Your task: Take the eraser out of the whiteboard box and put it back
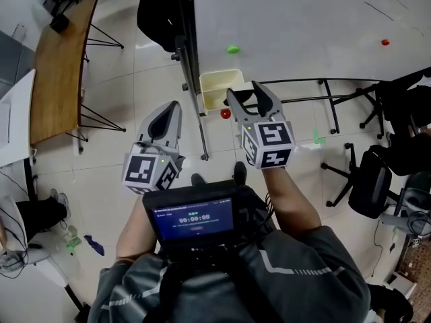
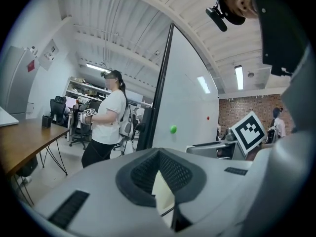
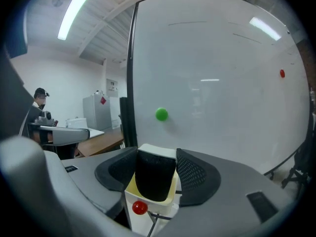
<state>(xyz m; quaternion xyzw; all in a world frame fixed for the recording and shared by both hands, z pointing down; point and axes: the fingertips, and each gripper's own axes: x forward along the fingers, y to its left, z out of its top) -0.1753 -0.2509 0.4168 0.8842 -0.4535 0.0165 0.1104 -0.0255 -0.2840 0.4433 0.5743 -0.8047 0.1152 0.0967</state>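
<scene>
A black eraser (image 3: 155, 174) with a white top edge stands upright between my right gripper's (image 3: 156, 157) pads, which press on both its sides. Its lower end shows in front of the open top of the cream whiteboard box (image 3: 162, 212); whether it is free of the box I cannot tell. In the head view the right gripper (image 1: 245, 90) holds the eraser (image 1: 248, 101) at the right edge of the box (image 1: 219, 74), which hangs on the whiteboard (image 1: 303, 19). My left gripper (image 1: 176, 106) is to the left of the box, shut and empty. Past the left gripper's (image 2: 158, 154) tips, a strip of the box (image 2: 163, 194) shows.
A red magnet (image 3: 139, 208) sits on the box front, a green magnet (image 1: 233, 48) and another red one (image 1: 384, 42) on the board. A wooden desk (image 1: 57, 66) stands to the left and office chairs (image 1: 370, 180) to the right. A person (image 2: 106, 122) stands beyond the board's edge.
</scene>
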